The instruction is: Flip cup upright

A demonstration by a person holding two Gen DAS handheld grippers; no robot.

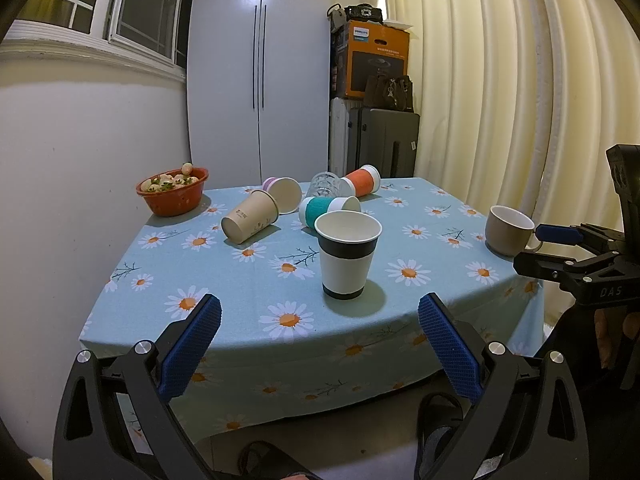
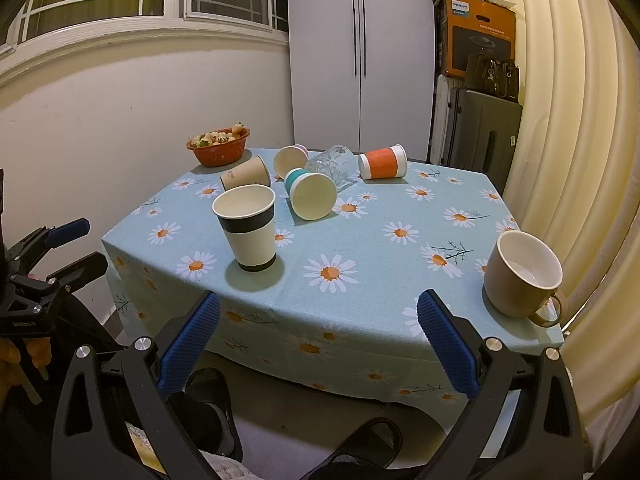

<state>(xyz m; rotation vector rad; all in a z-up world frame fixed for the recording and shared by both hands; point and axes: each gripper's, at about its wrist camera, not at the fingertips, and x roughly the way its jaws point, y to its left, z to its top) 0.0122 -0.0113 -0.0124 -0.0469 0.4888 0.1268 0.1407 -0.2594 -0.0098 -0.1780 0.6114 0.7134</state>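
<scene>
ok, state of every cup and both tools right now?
black-banded cup: upright
beige mug: upright
kraft cup: on its side
teal-banded cup: on its side
pink cup: on its side
orange-banded cup: on its side
glass: on its side
left tool: open, empty
right tool: open, empty
</scene>
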